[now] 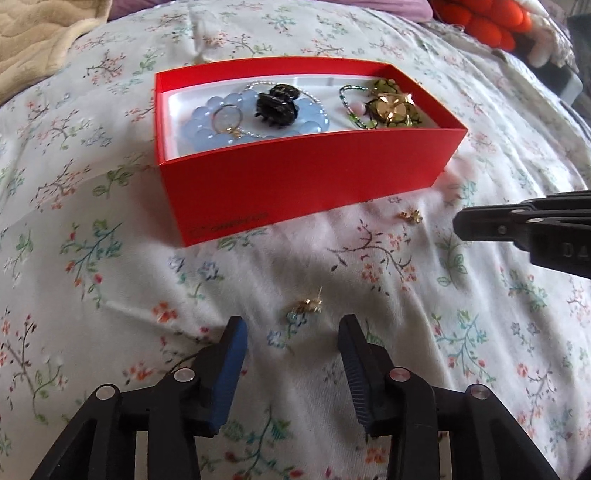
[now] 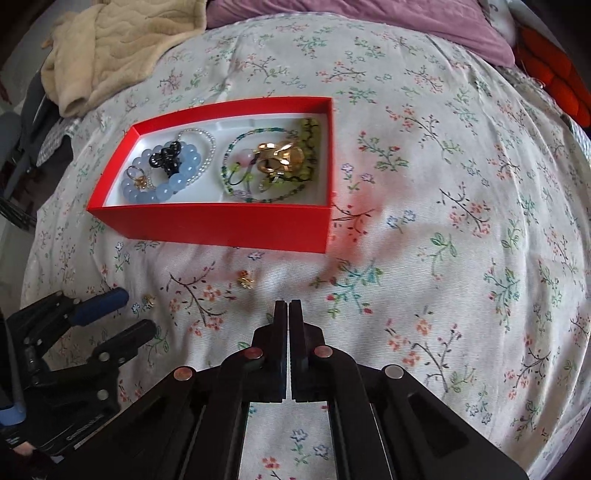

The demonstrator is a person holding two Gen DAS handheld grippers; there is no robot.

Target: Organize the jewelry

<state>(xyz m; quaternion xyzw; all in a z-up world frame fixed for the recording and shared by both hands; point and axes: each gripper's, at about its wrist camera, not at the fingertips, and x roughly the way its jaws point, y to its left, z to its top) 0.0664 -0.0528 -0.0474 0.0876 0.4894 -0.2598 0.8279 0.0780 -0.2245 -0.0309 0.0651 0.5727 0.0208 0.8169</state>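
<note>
Two gold earrings lie loose on the floral bedsheet [image 1: 110,258]: one earring [image 1: 306,303] just ahead of the half-open, empty left gripper [image 1: 291,332], another earring [image 2: 245,279] ahead-left of the right gripper [image 2: 288,306], closed on nothing. Beyond them sits the red jewelry box [image 2: 229,225].

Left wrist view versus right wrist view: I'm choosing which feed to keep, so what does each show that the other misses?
Only the left wrist view shows the printed mark on the red box's front wall. Only the right wrist view shows the whole beige blanket, the purple pillow and a hand holding the left tool. Both show the boxed jewelry, two gold earrings on the floral sheet, and both tools.
</note>
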